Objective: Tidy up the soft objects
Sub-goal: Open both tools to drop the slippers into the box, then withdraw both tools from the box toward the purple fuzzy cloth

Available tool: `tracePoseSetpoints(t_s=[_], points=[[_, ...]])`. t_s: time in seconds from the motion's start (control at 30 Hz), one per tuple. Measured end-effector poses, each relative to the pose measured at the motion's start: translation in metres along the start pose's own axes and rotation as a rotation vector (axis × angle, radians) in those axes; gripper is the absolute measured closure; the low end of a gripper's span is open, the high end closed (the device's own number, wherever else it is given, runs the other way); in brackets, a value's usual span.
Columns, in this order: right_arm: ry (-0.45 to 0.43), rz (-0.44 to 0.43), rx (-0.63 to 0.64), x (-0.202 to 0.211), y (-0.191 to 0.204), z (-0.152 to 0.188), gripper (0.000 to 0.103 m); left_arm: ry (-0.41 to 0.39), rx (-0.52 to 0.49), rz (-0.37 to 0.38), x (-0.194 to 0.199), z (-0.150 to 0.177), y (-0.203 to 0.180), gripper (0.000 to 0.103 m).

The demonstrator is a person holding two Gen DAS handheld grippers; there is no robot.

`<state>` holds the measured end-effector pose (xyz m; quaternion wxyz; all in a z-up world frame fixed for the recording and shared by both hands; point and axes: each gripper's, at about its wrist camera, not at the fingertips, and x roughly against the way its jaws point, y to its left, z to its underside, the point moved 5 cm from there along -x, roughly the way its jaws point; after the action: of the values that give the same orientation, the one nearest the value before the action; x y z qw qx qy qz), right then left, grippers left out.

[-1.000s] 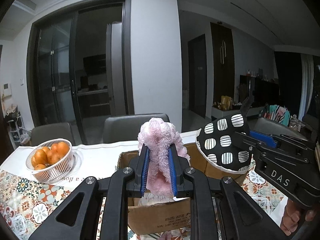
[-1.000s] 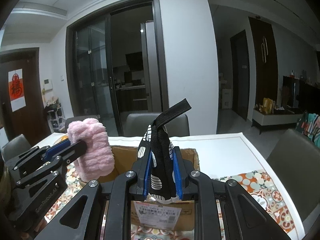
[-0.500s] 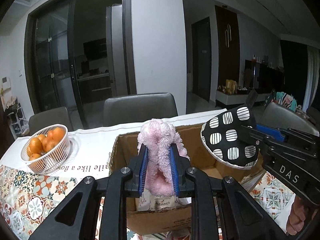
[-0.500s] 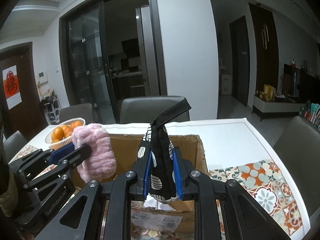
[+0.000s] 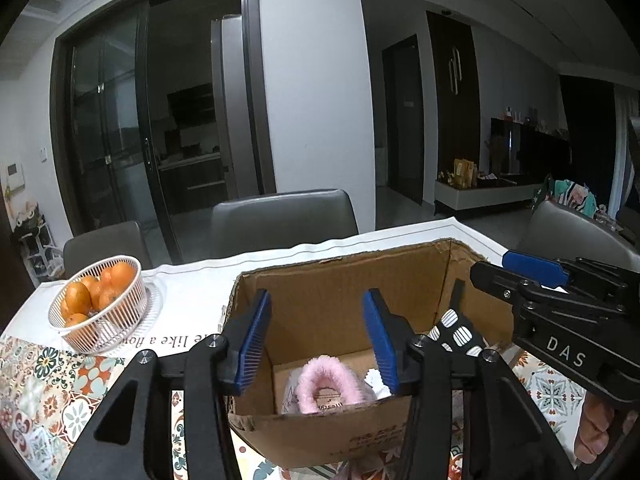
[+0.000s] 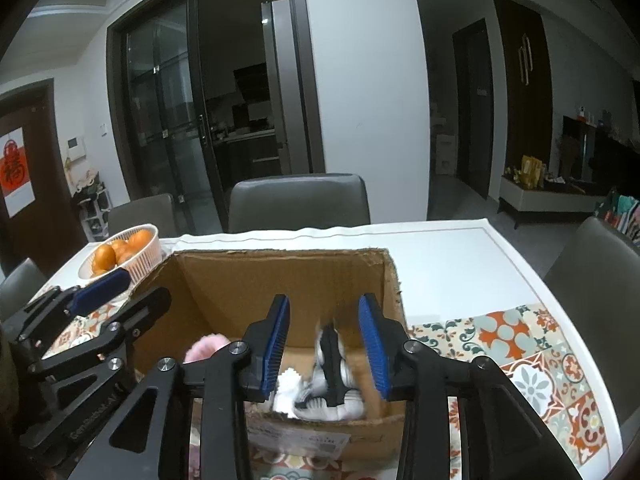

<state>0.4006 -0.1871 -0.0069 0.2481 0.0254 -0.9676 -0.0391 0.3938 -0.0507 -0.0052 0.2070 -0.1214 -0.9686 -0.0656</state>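
Note:
An open cardboard box [image 5: 340, 280] stands on the table; it also shows in the right wrist view [image 6: 280, 276]. A fluffy pink slipper [image 5: 326, 380] lies on the box floor, seen as a pink blur in the right wrist view [image 6: 206, 350]. A black slipper with white striped spots [image 5: 454, 330] lies in the box's right part, blurred in the right wrist view [image 6: 334, 372]. My left gripper [image 5: 318, 340] is open and empty above the box. My right gripper [image 6: 326, 344] is open and empty above the box; it also shows in the left wrist view [image 5: 536, 272].
A white basket of oranges [image 5: 98, 304] stands on the table to the left of the box [image 6: 122, 256]. Grey chairs [image 5: 282, 220] stand behind the table. A patterned table mat [image 6: 516, 344] lies right of the box. White items [image 6: 288, 388] lie inside the box.
Both grippers have opened over the box. The pink slipper and the black spotted slipper have dropped from the jaws into the box.

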Motion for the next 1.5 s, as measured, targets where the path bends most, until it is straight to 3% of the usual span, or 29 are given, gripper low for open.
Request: tracePoseSetpoints(t_s=[0.8, 0.93, 1.5], points=[[-0.069, -0.033, 0.006, 0.081, 0.02, 0.013, 0.061, -0.09, 0.016, -0.039, 0.096, 0.011, 0.012, 0.049], [-0.073, -0.035, 0.007, 0.092, 0.026, 0.018, 0.055, -0.09, 0.018, -0.051, 0.108, 0.018, 0.017, 0.048], [-0.059, -0.014, 0.019, 0.116, 0.043, 0.057, 0.05, -0.045, 0.065, -0.093, 0.138, 0.065, 0.029, 0.045]])
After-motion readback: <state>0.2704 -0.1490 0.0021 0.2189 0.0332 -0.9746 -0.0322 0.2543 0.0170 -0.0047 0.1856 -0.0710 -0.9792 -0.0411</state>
